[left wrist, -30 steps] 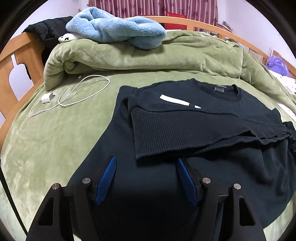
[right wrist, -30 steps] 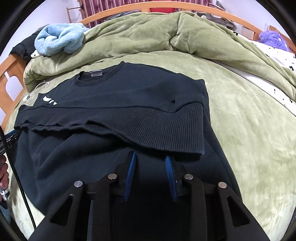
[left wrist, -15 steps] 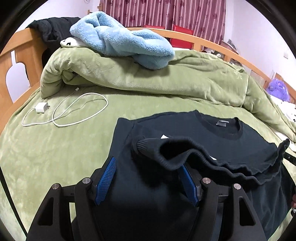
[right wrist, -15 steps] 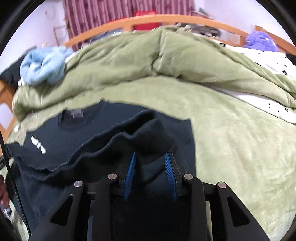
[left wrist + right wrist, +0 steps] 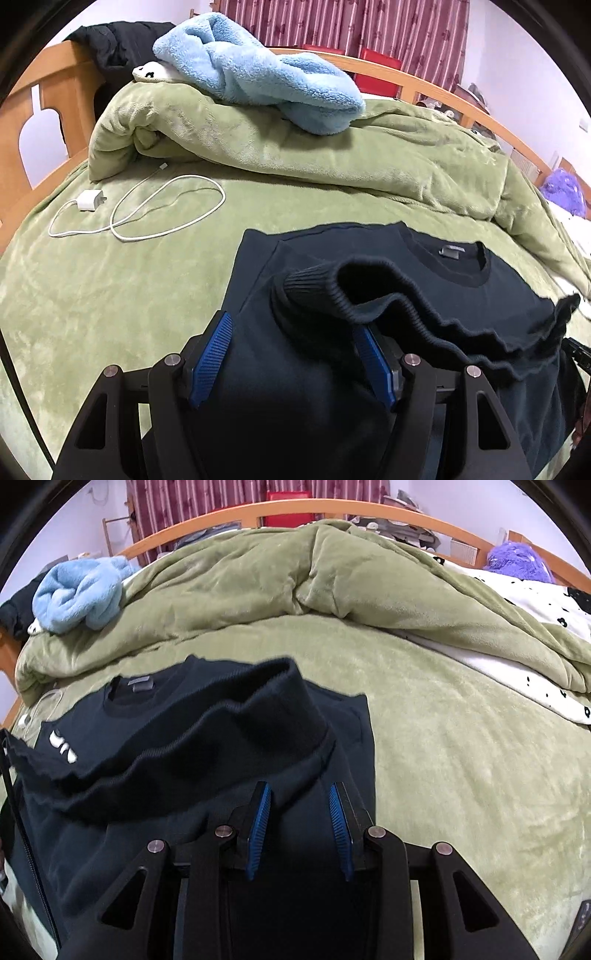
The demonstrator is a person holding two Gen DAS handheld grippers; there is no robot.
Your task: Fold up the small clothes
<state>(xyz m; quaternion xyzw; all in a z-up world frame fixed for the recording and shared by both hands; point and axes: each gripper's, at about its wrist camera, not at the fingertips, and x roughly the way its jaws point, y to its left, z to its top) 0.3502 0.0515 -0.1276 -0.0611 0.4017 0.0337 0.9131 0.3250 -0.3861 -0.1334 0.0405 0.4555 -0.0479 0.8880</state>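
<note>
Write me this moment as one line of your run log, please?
stage: folding bottom half up | left gripper: fabric between jaws, grip unclear | right gripper: same | black sweater: ribbed hem raised toward collar | surface: green bedspread

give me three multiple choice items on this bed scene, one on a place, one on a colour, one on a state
1. Where does the white charger cable lie?
A. on the green bedspread, beside the black sweater
B. on the sweater
C. on the floor

2. What colour is the fleece on the rolled quilt?
A. red
B. light blue
C. white

3. How is the sweater's ribbed hem?
A. flat on the bed
B. raised off the sweater's body
C. tucked under the quilt

Key: 1 A, the cable loops on bare bedspread. 2 B, the fleece is pale blue. 3 B, the hem arches up above the fabric under it.
</note>
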